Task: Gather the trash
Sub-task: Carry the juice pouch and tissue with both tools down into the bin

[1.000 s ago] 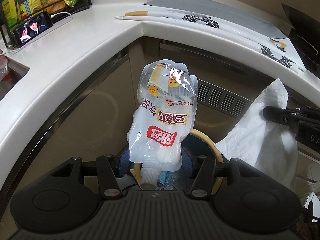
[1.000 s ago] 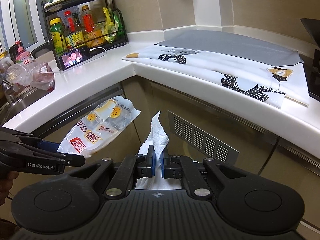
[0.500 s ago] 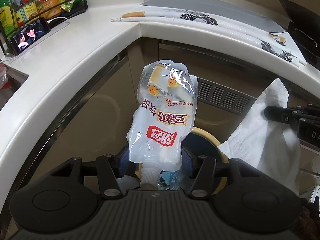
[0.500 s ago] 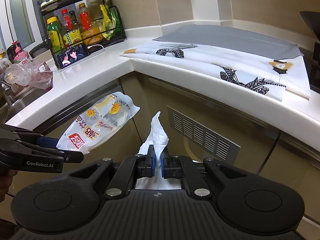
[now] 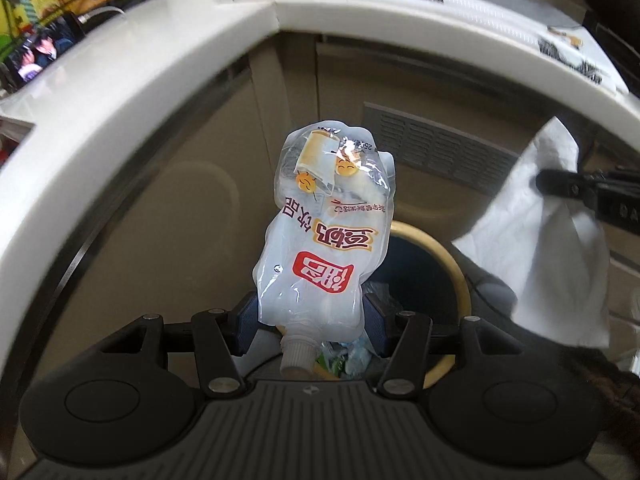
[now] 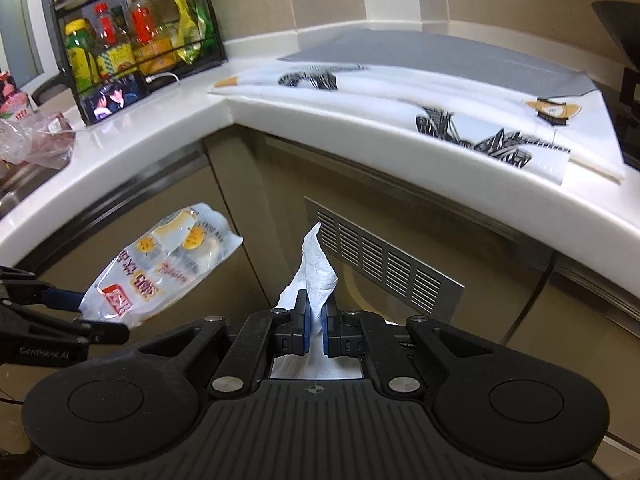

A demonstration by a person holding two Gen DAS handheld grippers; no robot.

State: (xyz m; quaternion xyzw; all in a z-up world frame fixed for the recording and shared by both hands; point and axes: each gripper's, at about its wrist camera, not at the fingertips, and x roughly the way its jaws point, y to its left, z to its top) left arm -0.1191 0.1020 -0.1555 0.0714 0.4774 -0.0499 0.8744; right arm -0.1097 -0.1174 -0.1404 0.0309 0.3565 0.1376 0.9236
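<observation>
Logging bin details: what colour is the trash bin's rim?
Tan-yellow rim around a dark bin interior, seen best in the left wrist view.

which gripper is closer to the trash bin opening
Left. The left gripper, shut on the drink pouch, hangs right above the bin; the right gripper holds the tissue off to its side.

pouch and tissue over the bin, below the counter corner

the pouch (image 5: 324, 236) sits between the left gripper (image 5: 310, 322) pads, above the bin (image 5: 428, 280) (wrappers inside); the tissue (image 5: 548, 240) hangs right of it in the right gripper (image 6: 316, 322). behind, a vent (image 6: 384, 264); on the counter (image 6: 168, 120), a rack (image 6: 136, 40) left, a mat (image 6: 440, 92) right.
</observation>
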